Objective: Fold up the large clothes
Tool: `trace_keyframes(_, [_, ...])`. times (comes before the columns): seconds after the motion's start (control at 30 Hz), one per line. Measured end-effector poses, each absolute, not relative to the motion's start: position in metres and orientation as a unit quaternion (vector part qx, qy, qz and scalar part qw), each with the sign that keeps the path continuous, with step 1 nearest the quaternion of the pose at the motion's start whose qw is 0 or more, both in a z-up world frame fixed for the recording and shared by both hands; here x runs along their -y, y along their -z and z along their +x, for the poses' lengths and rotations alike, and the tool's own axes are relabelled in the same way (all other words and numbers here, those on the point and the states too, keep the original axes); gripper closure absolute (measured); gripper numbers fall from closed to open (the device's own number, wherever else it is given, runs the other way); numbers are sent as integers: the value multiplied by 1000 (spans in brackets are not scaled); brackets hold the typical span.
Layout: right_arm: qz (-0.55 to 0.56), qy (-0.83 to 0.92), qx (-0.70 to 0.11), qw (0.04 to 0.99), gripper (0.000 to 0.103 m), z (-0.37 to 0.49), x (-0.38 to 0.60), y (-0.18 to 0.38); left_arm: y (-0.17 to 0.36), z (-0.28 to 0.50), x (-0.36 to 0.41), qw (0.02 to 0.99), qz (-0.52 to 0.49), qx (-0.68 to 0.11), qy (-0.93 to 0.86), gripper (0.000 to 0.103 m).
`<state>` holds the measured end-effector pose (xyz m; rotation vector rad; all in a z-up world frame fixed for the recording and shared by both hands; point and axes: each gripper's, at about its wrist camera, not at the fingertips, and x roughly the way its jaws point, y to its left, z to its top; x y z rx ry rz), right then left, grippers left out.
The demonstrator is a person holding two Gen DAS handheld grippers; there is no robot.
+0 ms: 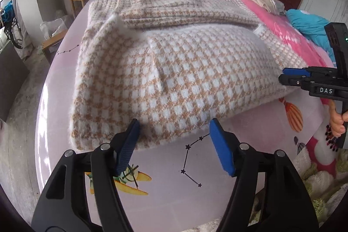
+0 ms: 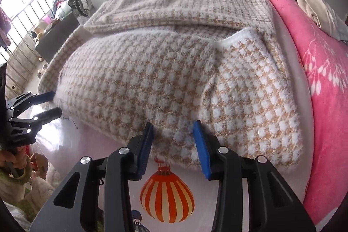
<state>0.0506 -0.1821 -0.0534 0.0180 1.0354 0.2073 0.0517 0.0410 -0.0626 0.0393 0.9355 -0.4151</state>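
Sweater (image 1: pixel 174 71) lies folded on the bed sheet (image 1: pixel 165 169), both left claw (image 1: pixel 175 136) and right claw (image 2: pixel 173 134) spread apart at its near hem.

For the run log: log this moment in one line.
left tool open at hem | right tool open at hem | sweater part-folded on bed

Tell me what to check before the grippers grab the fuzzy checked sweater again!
1. Left gripper jaws open at the near hem: ok.
2. Right gripper jaws open at the near hem: ok.
3. Fluffy tan-and-white checked sweater already folded over once, sleeves laid across: ok.
4. Sweater lying flat: not ok, its middle bulges.
5. Sweater fully on the pale printed bedsheet, apart from the pink flowered blanket: ok.
6. Hem between the jaws: cannot tell.
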Motion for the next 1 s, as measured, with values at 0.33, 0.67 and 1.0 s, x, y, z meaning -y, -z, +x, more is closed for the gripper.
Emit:
trace_keyframes(0.33, [15, -167, -447, 879, 63, 96, 134, 59, 61, 112, -57, 900, -8, -425, 101, 41])
trace_keyframes(0.67, [84, -164, -451, 873, 47, 56, 176, 43, 36, 60, -116, 898, -108, -397, 158, 42])
trace_keyframes(1.0, [205, -50, -488, 847, 44, -14, 250, 57, 94, 31, -138, 813, -310, -448, 206, 36])
